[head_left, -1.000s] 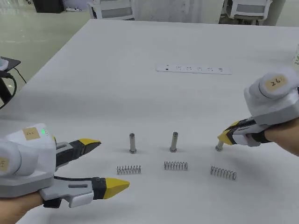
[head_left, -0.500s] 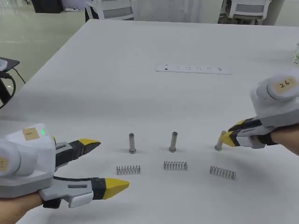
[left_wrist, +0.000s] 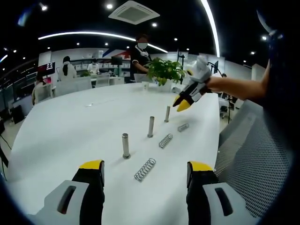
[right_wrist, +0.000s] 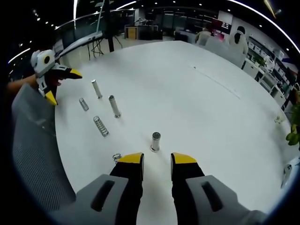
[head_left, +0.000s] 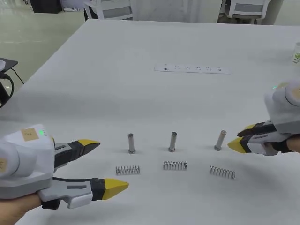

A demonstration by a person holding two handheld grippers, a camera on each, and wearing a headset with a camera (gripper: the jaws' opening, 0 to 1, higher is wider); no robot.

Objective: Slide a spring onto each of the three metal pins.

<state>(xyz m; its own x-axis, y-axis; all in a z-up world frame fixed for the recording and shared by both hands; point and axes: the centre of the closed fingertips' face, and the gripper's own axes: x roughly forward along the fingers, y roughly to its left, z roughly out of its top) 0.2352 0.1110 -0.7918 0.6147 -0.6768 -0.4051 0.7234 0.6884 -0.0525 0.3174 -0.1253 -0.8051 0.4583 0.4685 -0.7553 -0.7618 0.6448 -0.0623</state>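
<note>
Left claw (head_left: 110, 164) is spread wide and empty, low over the surface (head_left: 164, 103), just left of the left spring (head_left: 128, 169). Right claw (head_left: 240, 137) is empty too, jaws at a narrow gap, tips just beside the right pin (head_left: 220, 140) but apart from it.

Left pin (head_left: 131, 143), middle pin (head_left: 173, 141) and right pin stand upright in a row, all bare. One spring lies on its side in front of each, near but not touching: left spring, middle spring (head_left: 175, 165), right spring (head_left: 222, 172). None mounted yet.

Handling, my estimate: the springs are thin open-coil wire and very light. They will likely roll, and squash or squirt out under a hard pinch. I would take one gently across the coils near one end, leaving the far end's bore free for the pin top.

The pins look stiff and slick, on small feet. I cannot tell if they are fixed, so a sideways nudge may topple them.
</note>
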